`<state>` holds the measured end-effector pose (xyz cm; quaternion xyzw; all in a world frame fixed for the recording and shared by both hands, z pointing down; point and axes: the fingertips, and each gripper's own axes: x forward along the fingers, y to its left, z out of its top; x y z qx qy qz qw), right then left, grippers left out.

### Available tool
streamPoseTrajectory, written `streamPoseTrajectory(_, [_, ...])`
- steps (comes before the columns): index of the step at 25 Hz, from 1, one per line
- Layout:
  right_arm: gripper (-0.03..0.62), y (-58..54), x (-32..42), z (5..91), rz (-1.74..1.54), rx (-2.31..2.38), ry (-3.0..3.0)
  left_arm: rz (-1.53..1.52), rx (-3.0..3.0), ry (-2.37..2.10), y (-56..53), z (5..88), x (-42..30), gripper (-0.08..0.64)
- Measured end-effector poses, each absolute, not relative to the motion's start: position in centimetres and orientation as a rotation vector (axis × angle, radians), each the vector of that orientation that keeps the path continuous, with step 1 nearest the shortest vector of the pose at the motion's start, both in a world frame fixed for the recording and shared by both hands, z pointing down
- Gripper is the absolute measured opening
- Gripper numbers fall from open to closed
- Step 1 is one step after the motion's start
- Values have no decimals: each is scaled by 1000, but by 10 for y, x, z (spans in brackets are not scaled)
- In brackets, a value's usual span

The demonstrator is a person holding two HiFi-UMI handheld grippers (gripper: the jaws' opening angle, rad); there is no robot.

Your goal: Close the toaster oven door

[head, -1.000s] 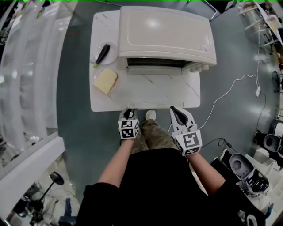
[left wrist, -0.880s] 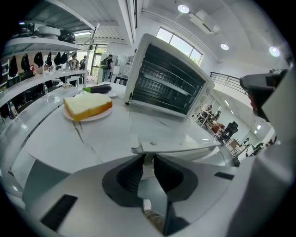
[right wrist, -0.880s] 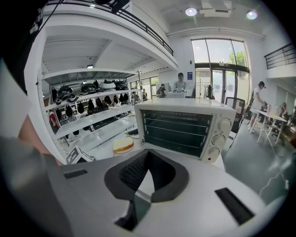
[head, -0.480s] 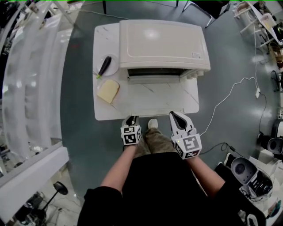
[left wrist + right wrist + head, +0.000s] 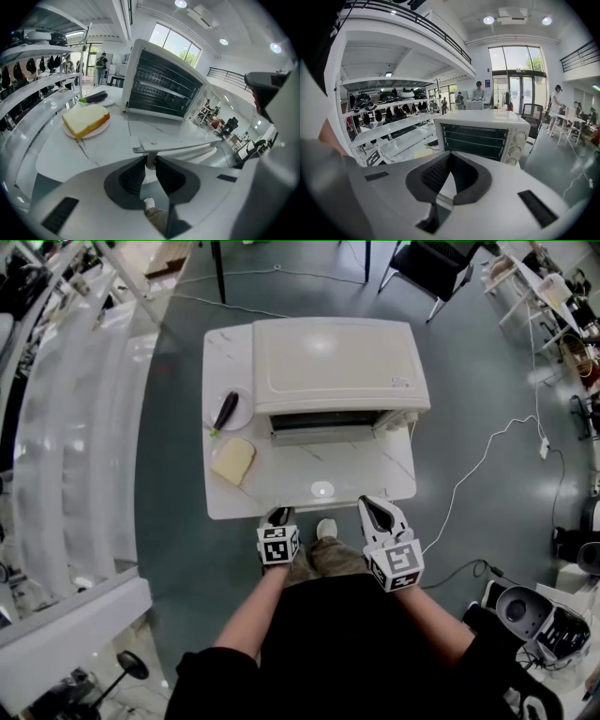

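The cream toaster oven point(image 5: 328, 367) stands on the white table point(image 5: 220, 502). Its glass door point(image 5: 342, 460) is down flat towards me, and the racks show in the left gripper view point(image 5: 164, 86). My left gripper point(image 5: 277, 516) is at the door's near left corner. Its jaws point(image 5: 150, 164) stand almost together round a white post of the door handle point(image 5: 187, 147). My right gripper point(image 5: 377, 505) hovers at the table's front edge, shut on nothing point(image 5: 449, 157), facing the oven point(image 5: 480, 133).
A slice of bread point(image 5: 233, 460) lies on a small plate left of the door. Behind it is a plate with a dark eggplant point(image 5: 225, 411). White shelving point(image 5: 66, 427) runs along the left. A white cable point(image 5: 487, 451) trails on the floor at right, and a chair point(image 5: 427, 263) stands beyond.
The head camera has pulled back, so the table looks smaller and further off. Both grippers stay at the table's front edge and the oven door stays down.
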<state>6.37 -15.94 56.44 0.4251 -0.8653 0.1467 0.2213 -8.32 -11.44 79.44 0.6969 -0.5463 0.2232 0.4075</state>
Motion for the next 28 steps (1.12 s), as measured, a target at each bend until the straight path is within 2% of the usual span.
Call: streamPoseTrajectory(28, [21,-186,69,533,373,1294,-2444,507,1773,-1382,-132,738,-84,81])
